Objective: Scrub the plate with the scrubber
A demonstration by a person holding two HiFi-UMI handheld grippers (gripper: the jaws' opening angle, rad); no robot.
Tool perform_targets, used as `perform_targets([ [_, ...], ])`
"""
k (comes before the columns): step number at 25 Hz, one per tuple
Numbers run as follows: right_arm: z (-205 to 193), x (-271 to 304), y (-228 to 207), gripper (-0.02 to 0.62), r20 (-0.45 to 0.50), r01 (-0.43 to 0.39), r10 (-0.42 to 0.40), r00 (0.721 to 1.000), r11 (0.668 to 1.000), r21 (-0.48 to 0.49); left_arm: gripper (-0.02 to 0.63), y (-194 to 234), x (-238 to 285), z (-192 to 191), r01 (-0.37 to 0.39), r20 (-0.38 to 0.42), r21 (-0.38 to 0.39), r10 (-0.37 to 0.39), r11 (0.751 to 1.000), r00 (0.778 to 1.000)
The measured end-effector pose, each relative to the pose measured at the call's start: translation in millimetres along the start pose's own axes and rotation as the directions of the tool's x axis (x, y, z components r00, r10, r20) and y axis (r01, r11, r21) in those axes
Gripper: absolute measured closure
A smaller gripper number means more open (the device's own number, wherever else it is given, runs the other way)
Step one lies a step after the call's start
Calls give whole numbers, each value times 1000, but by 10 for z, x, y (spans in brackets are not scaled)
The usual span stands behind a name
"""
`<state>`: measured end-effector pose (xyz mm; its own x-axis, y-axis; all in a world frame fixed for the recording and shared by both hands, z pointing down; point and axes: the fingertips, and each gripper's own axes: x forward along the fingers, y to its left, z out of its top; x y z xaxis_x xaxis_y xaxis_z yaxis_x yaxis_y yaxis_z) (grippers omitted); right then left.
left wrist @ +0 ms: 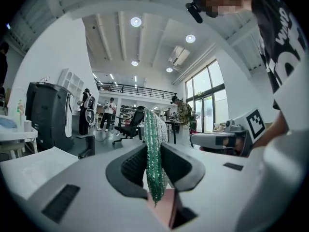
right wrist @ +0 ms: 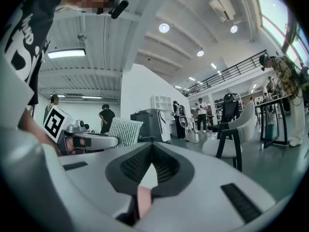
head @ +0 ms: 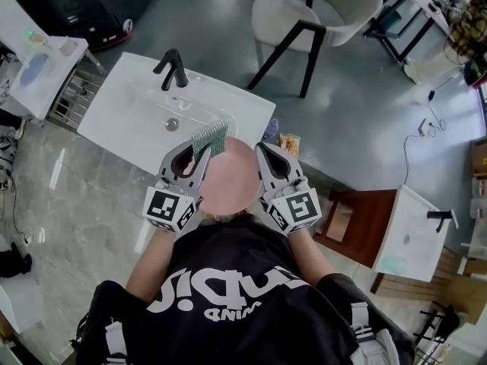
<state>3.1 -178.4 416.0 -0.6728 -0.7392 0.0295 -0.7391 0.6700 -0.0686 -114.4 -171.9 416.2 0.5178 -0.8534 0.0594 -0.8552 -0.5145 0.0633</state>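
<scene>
**Nearest.** A person's black sleeves and torso are seen at the bottom of the head view.

**Plate** (head: 228, 185). Pink and round, it is held face-up in front of the chest, between the two grippers. It is carried short of the sink, not over the basin.

**Right gripper** (head: 262, 152). The jaws are closed on the plate's right rim, and a pink edge is seen pinched between the pads in the right gripper view.

**Left gripper** (head: 200, 155). It is placed at the plate's left rim. The jaws are clamped on the scrubber, which is seen edge-on between the pads in the left gripper view.

**Scrubber** (head: 211, 138). Green and flat, it is carried past the left fingertips. Its long axis is angled up and to the right, across the plate's far-left rim. The plate face lies to the right of it and nearer the person. Contact with the plate cannot be settled.

**Judgement.** The scrubbing stroke is best made by the left gripper, drawn inward and rightward over the face.

**Sink** (head: 125, 109). White, it is set just beyond the grippers, with a black faucet (head: 171, 68) on it.

**Chair** (head: 323, 10). Pale, it is placed farthest off.
</scene>
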Motion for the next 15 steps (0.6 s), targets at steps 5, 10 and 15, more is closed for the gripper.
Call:
perform_targets([
  [5, 33, -16, -50, 577, 15, 36, -36, 999, 999, -13, 511, -6, 8, -3, -5, -1, 1, 5, 1000, 1000],
  [10, 50, -14, -41, 577, 18, 31, -31, 999, 1000, -4, 509, 9, 2, -4, -17, -5, -5, 17, 1000, 1000],
  [15, 42, -23, -38, 577, 20, 33, -33, 999, 999, -2, 509, 30, -7, -15, -27, -5, -20, 27, 999, 1000],
])
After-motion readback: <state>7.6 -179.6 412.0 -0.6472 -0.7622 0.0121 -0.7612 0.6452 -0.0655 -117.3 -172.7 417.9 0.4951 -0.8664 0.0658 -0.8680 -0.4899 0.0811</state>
